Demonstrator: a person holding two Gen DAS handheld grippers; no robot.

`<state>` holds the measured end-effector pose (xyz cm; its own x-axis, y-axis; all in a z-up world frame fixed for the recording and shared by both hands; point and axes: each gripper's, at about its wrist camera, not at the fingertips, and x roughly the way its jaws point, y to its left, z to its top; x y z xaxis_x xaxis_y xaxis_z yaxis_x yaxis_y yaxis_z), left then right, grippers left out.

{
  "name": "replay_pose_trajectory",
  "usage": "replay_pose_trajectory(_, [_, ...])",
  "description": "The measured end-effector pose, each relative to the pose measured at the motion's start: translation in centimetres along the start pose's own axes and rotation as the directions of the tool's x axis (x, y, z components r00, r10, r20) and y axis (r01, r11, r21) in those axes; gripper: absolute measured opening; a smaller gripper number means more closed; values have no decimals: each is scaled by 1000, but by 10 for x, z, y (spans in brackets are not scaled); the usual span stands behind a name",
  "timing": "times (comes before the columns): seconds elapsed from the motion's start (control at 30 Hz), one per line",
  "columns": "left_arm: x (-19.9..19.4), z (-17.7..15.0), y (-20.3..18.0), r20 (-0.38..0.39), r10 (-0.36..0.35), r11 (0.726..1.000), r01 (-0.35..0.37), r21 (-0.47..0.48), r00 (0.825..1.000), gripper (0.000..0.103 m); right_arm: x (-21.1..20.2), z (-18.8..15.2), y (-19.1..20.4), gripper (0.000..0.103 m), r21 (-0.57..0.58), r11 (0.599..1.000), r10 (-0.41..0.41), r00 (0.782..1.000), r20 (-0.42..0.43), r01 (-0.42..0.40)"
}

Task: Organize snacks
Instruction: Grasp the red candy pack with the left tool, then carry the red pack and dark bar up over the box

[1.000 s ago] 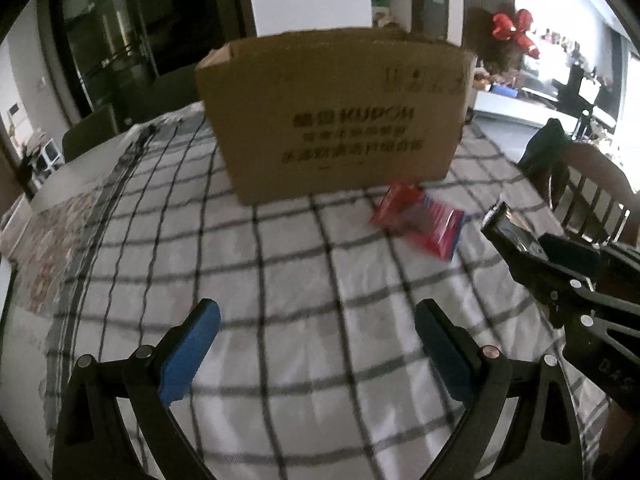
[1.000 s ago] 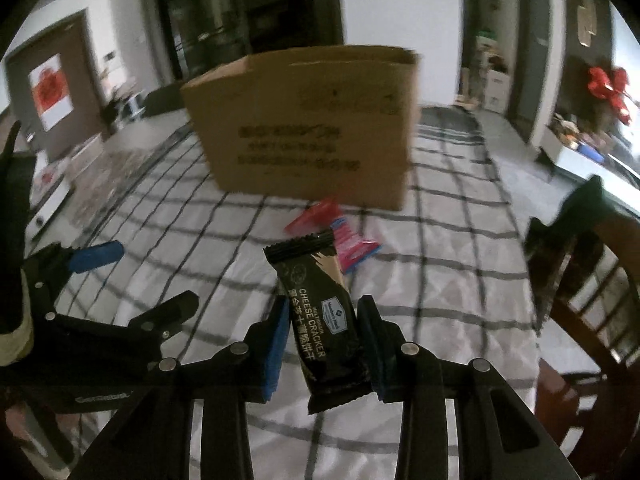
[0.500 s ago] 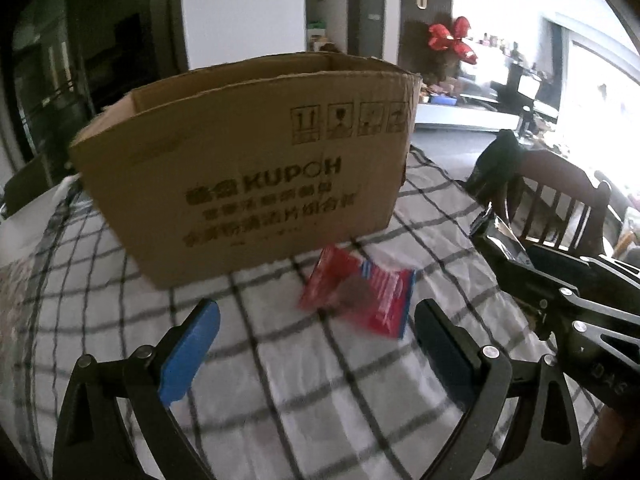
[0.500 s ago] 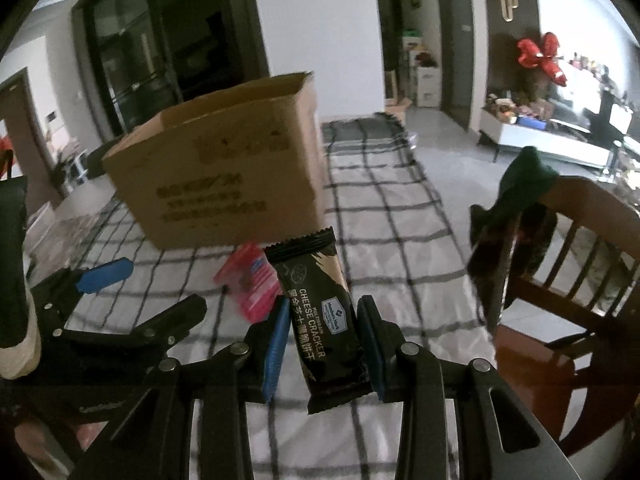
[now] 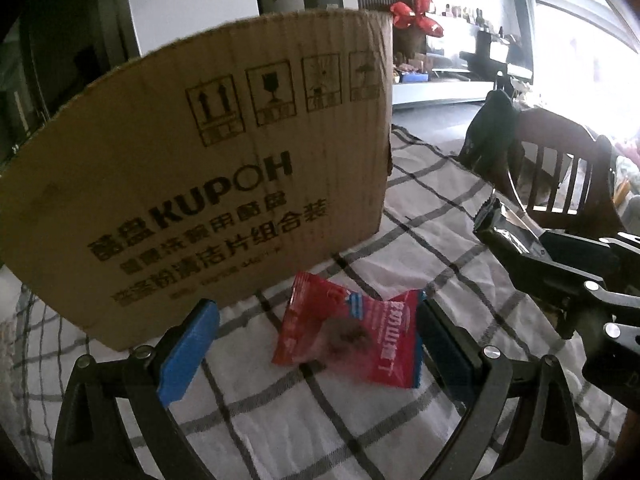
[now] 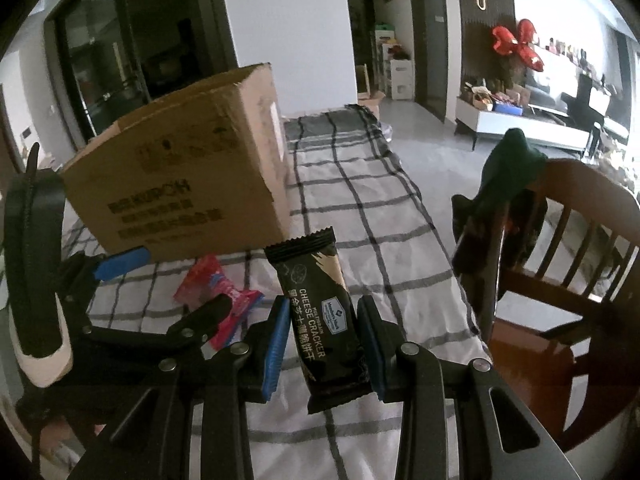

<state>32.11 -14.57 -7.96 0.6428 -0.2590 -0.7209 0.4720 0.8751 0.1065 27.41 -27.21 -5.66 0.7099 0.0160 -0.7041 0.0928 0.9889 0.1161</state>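
Note:
A red snack packet [image 5: 352, 336] lies on the checked tablecloth just in front of the brown cardboard box [image 5: 208, 160]. My left gripper [image 5: 316, 344] is open, its blue pads on either side of the packet, low over the cloth. My right gripper [image 6: 324, 344] is shut on a black cheese cracker packet [image 6: 320, 312], held upright above the table to the right of the left gripper. The red packet [image 6: 216, 288], the box [image 6: 184, 184] and the left gripper [image 6: 120, 264] show in the right wrist view. The cracker packet [image 5: 504, 232] shows at the right of the left wrist view.
A wooden chair [image 6: 560, 280] with a dark green cloth [image 6: 504, 176] over its back stands at the table's right edge. The checked tablecloth [image 6: 360, 184] runs on past the box. A white low cabinet [image 6: 520, 124] stands far behind.
My left gripper has moved forward and down until its open pads flank the red packet. My right gripper, holding the cracker packet, has swung to the right.

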Motion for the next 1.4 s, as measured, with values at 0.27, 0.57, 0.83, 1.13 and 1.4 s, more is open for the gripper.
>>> replay_pose_trajectory(0.27, [16, -6, -4, -47, -20, 1000, 19, -6, 999, 94, 10, -4, 3, 36, 14, 1000, 19, 1000, -19, -19])
replay_pose_trajectory(0.57, [14, -10, -6, -53, -85, 996, 83, -33, 995, 52, 15, -6, -1, 36, 44, 998, 50, 998, -29, -48])
replay_pose_trajectory(0.83, [-2, -11, -1, -28, -71, 996, 70, -62, 997, 38, 11, -8, 2, 36, 37, 998, 59, 998, -22, -58])
replay_pose_trajectory(1.13, [-43, -8, 14, 44, -94, 985, 99, -139, 995, 39, -5, -8, 9, 36, 24, 996, 87, 996, 2, -87])
replay_pose_trajectory(1.4, [-84, -3, 21, 102, -40, 984, 57, -170, 994, 38, -28, 0, 17, 36, 15, 992, 124, 991, 42, -125])
